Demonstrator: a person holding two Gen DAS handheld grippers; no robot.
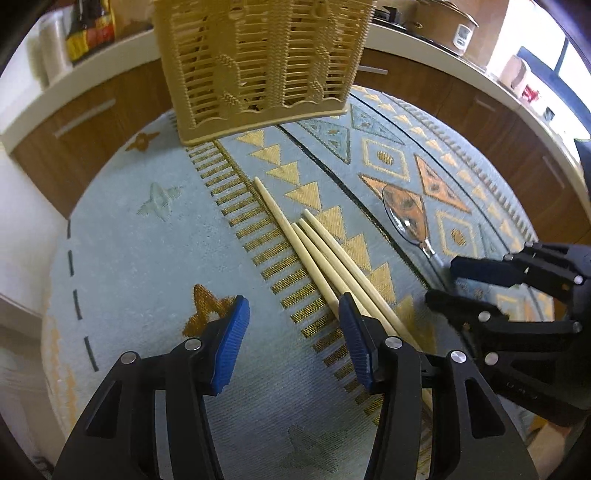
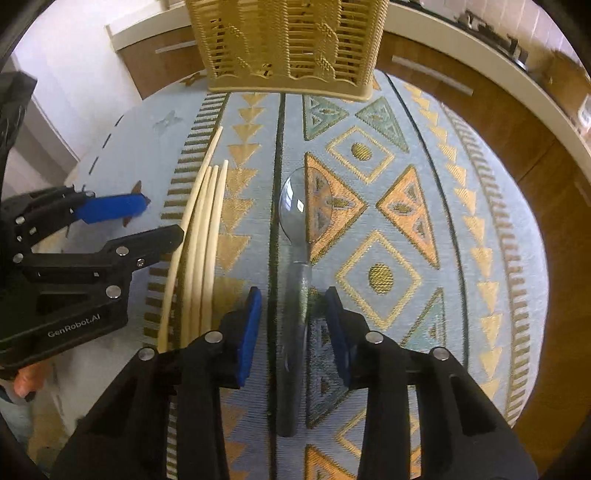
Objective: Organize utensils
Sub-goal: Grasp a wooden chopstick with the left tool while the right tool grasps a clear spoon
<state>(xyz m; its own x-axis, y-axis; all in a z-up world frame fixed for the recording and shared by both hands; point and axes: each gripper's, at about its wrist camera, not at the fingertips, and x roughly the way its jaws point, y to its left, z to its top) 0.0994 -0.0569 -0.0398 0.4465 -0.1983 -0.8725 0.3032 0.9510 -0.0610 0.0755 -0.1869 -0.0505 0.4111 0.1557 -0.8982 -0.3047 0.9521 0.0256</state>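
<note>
You're at the pickup step: your right hand-held gripper point(image 2: 293, 325) sits open astride the clear spoon point(image 2: 297, 236) handle on the desk point(image 2: 424, 206), left hand-held gripper point(image 1: 293, 325) open and empty beside the chopsticks point(image 1: 317, 251), so squeeze, then lift toward the basket point(image 2: 288, 44).

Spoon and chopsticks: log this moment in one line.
left gripper: open, beside chopsticks | right gripper: open, jaws straddle spoon handle | holder: upright

A patterned pale-blue cloth point(image 1: 147, 258) is spread over the table. Brown cabinets point(image 1: 92, 122) under a white counter point(image 1: 443, 55) are seen behind; daylight enters through a window point(image 1: 535, 29).
</note>
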